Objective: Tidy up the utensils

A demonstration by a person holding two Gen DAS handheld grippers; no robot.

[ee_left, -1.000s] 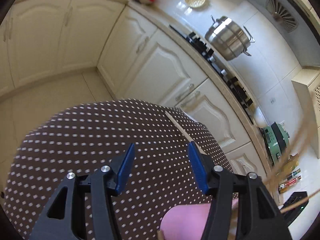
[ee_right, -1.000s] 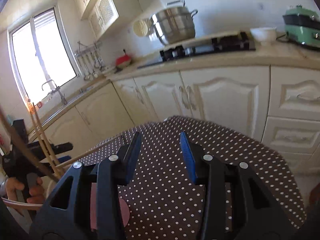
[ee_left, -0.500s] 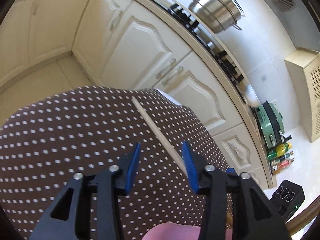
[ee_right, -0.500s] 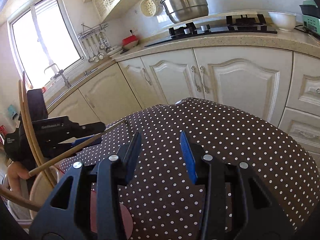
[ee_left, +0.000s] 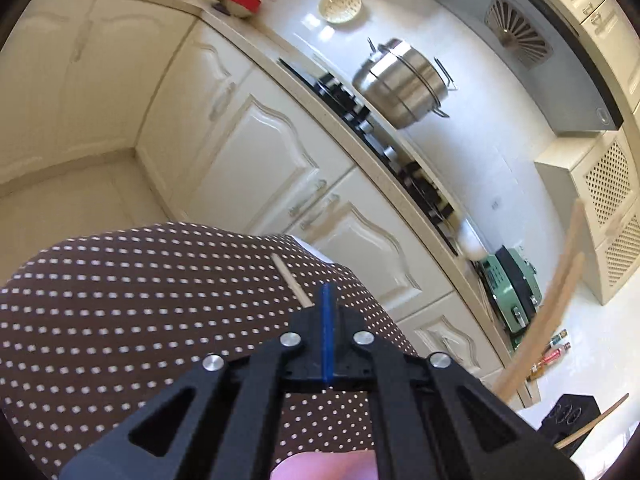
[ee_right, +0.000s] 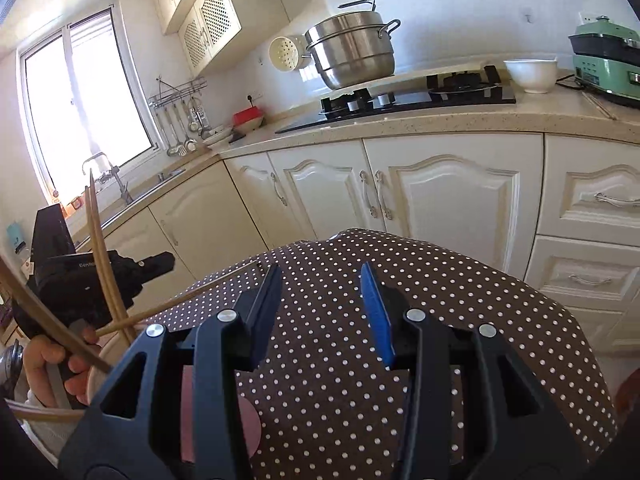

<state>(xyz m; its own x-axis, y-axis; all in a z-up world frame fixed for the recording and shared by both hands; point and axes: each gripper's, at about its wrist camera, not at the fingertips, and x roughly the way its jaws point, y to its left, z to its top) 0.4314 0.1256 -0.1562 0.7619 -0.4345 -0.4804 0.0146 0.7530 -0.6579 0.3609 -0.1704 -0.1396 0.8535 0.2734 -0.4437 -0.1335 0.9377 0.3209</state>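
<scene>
Over the near edge of the dotted tablecloth point(ee_left: 120, 320), the left gripper point(ee_left: 327, 340) is sitting with its blue pads pressed together, and a pale chopstick point(ee_left: 291, 284) is running out from between the tips, slanting up and to the left across the cloth. From the right wrist view the same chopstick point(ee_right: 192, 298) is reaching from the left gripper point(ee_right: 160, 264) toward the middle of the cloth, its far end lying just beside the left finger of the right gripper point(ee_right: 320, 312) — so its long axis is pointing roughly from one tool to the other. The right gripper is hanging open above the cloth, holding nothing. Several more chopsticks point(ee_right: 100, 248) are standing loosely in a holder to the left of the cloth, beside the person's hand point(ee_right: 52, 364). Judging from this, the left side is already holding the stick and is nearer the holder, so the coming move is likely a swing of the stick's free end away from the cloth toward that bundle.
</scene>
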